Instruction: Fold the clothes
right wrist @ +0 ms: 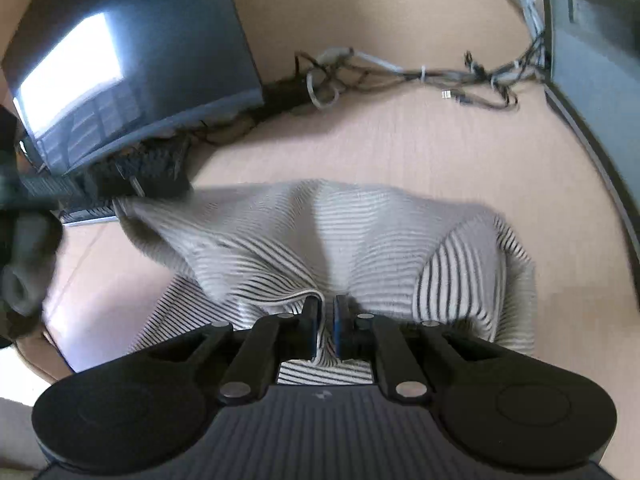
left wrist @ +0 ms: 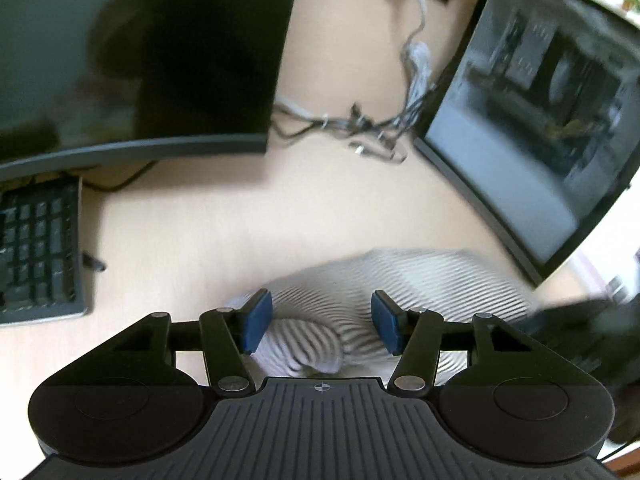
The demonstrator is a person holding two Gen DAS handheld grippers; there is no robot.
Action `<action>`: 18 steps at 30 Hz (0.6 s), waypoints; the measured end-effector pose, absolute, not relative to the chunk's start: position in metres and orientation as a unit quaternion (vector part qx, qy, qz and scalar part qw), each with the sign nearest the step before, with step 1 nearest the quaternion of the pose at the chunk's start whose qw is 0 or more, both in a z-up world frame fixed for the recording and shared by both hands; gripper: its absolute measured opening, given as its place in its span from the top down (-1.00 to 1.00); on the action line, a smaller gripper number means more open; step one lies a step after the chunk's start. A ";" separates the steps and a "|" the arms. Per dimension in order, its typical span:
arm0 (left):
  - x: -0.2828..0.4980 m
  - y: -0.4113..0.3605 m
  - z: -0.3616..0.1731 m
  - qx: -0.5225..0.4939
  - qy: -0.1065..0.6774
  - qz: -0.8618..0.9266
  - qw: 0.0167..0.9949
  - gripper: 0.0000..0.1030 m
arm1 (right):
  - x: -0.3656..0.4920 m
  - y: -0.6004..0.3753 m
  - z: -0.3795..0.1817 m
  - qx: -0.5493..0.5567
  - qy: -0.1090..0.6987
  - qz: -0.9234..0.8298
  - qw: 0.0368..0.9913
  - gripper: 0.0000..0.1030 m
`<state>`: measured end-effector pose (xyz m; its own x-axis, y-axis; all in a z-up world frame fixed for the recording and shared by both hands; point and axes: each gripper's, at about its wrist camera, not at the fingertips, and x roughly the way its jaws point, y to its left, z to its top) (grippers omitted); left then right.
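A white garment with thin black stripes [right wrist: 320,236] lies bunched on the light wooden desk [right wrist: 400,148]. My right gripper [right wrist: 328,312] is shut on a hemmed edge of the garment and holds it lifted, with folds fanning away from the pinch. In the left wrist view the striped garment [left wrist: 400,280] lies just beyond and under my left gripper [left wrist: 320,316], which is open with blue pads on either side of a rolled fold. It holds nothing.
Two dark monitors [left wrist: 140,52] [left wrist: 532,128] stand at left and right of the desk. A black keyboard [left wrist: 36,248] lies at the left. A tangle of cables [left wrist: 360,124] lies between the monitors.
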<state>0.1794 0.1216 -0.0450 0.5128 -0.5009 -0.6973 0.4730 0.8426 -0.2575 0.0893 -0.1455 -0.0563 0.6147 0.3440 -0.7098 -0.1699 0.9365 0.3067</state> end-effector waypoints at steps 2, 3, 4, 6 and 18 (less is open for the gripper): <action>0.179 0.122 -0.052 -0.009 0.415 -0.273 0.868 -0.15 | 0.086 -0.152 -0.034 0.107 0.383 0.149 0.905 0.83; 0.180 0.122 -0.055 -0.008 0.417 -0.270 0.868 -0.16 | 0.086 -0.154 -0.023 0.104 0.365 0.148 0.913 0.78; 0.181 0.123 -0.059 -0.004 0.420 -0.266 0.868 -0.21 | 0.088 -0.155 -0.015 0.096 0.349 0.141 0.922 0.72; 0.182 0.125 -0.066 0.003 0.425 -0.258 0.868 -0.26 | 0.100 -0.156 -0.011 0.079 0.337 0.126 0.930 0.37; 0.176 0.159 -0.055 -0.058 0.449 -0.233 0.861 -0.56 | 0.109 -0.194 -0.046 0.076 0.417 0.054 0.904 -0.05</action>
